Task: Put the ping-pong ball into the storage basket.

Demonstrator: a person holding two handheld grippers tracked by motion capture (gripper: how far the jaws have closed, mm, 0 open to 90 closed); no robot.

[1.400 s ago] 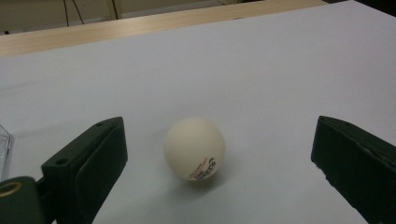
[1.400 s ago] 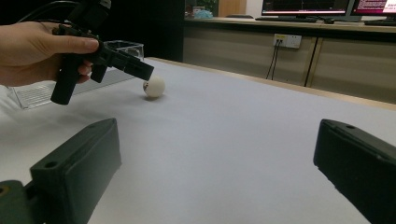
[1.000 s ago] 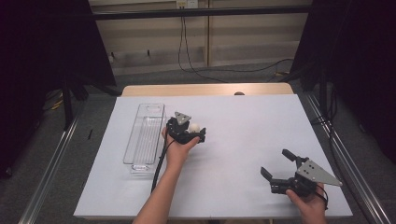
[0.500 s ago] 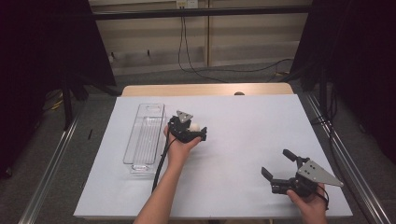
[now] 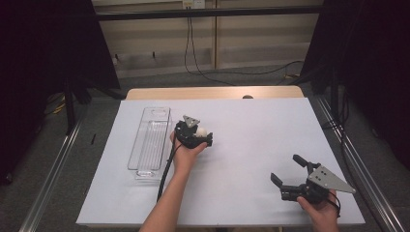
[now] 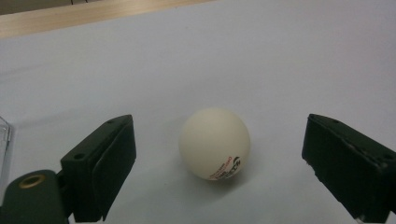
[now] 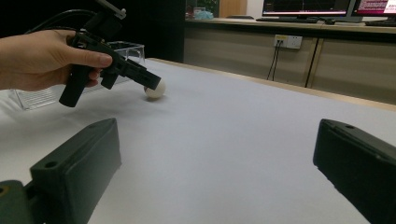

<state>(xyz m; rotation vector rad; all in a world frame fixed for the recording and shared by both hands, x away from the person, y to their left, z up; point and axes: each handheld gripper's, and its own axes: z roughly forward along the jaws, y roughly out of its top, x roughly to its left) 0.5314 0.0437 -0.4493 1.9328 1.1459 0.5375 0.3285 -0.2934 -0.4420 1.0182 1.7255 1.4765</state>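
A white ping-pong ball with small print lies on the white table sheet, right of a clear plastic tray. My left gripper reaches down around it. In the left gripper view the ball sits between the two black jaws with a gap on each side. The jaws have just been closing and the pads are not touching it. My right gripper rests open near the front right of the table with nothing between its jaws. From there I see the left gripper tilted down over the ball.
The long clear tray lies lengthwise left of the left hand. A wooden table edge runs along the far side. Cables trail on the floor beyond. Metal rails flank both sides of the table.
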